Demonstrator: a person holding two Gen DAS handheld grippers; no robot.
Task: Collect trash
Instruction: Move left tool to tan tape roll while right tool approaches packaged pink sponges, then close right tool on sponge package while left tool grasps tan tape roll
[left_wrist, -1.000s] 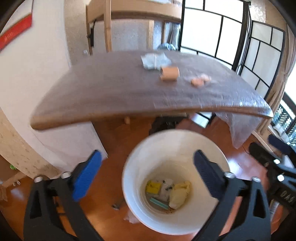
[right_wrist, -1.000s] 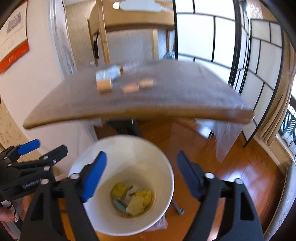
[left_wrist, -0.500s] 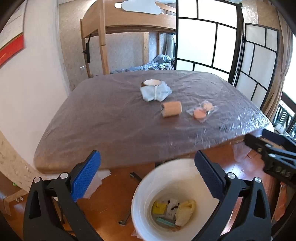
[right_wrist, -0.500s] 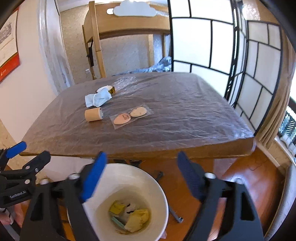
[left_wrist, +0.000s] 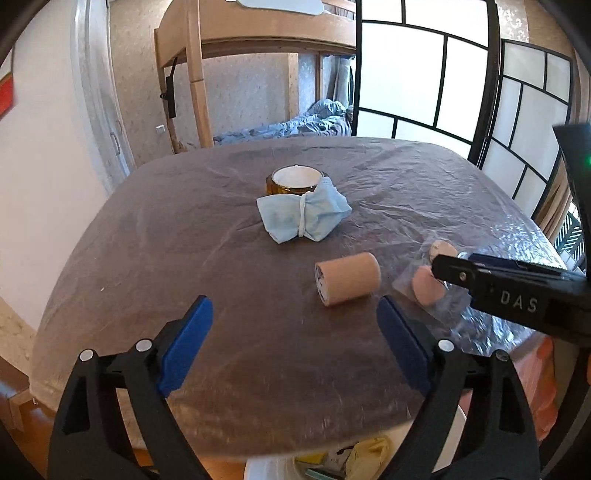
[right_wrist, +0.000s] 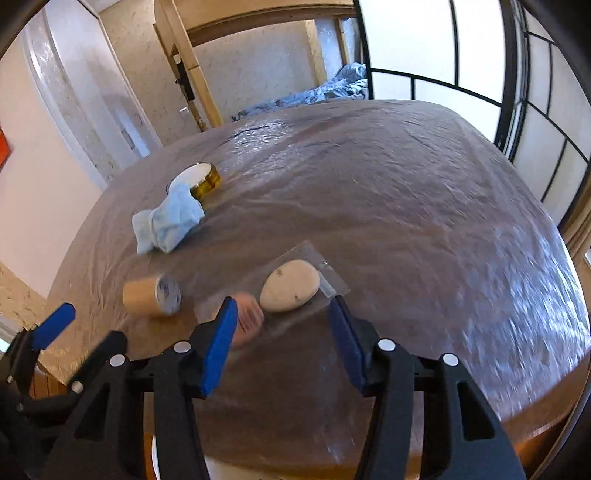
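My right tool (right_wrist: 284, 343) is closing, nothing yet gripped, over the clear packet (right_wrist: 291, 291) lying on the worktop (right_wrist: 406, 206) near its front edge. I judge it light, limp and slippery; grasp one flat edge. My left tool (left_wrist: 295, 343) is also closing, empty.

Wooden bunk bed (left_wrist: 258, 33) behind; paper-screen doors (left_wrist: 424, 74) (daylit); pale wall (left_wrist: 44, 166).

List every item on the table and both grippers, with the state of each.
Left gripper: jaws closing, nothing between them.
Right gripper: jaws closing over the clear packet, not gripping.
Clear packet: flat on the table, two oval pads inside.
Tan roll: on its side.
Blue mask: crumpled, bound by its strap.
Tape roll: flat, behind the mask.
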